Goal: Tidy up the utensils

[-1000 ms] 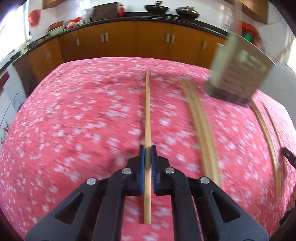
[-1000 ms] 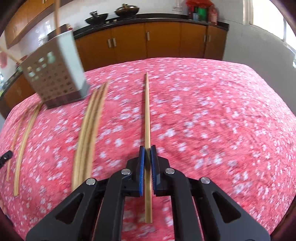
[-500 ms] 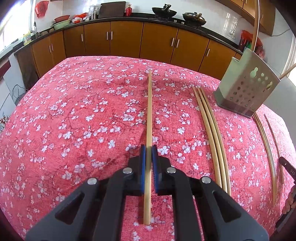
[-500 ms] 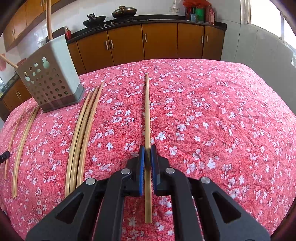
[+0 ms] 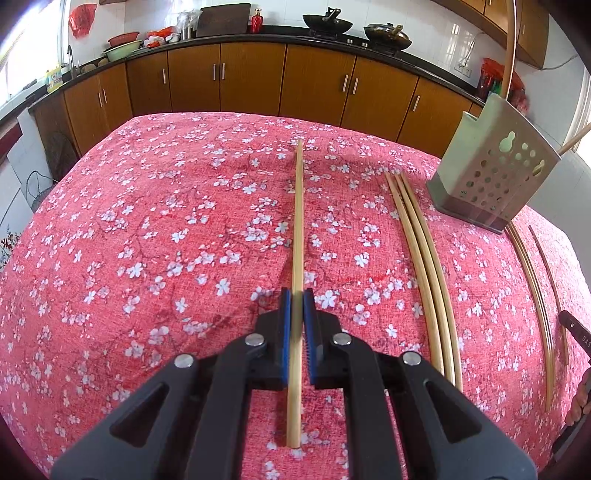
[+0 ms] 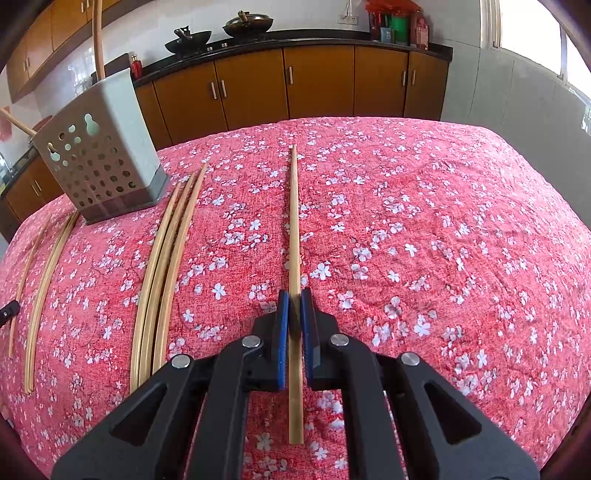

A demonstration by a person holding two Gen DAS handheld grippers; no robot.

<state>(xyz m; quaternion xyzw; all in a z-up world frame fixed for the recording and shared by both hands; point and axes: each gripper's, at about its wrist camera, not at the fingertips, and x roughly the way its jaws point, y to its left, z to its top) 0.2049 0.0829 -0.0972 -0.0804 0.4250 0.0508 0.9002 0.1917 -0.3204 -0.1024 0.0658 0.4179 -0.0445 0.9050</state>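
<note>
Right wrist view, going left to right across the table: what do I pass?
Thin chopsticks → holder → three-chopstick bundle → chopstick held in the right gripper → bare cloth.

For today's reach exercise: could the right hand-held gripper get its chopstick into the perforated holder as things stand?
Probably yes. The right hand-held gripper is shut on a chopstick, and only open tablecloth and three loose chopsticks lie between it and the holder.

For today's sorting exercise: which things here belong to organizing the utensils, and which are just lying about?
Belong to the job:
- chopstick in left tongs
- chopstick in right tongs
- three loose chopsticks
- perforated holder

Just lying about:
- woks
- red bottle
- basins
</note>
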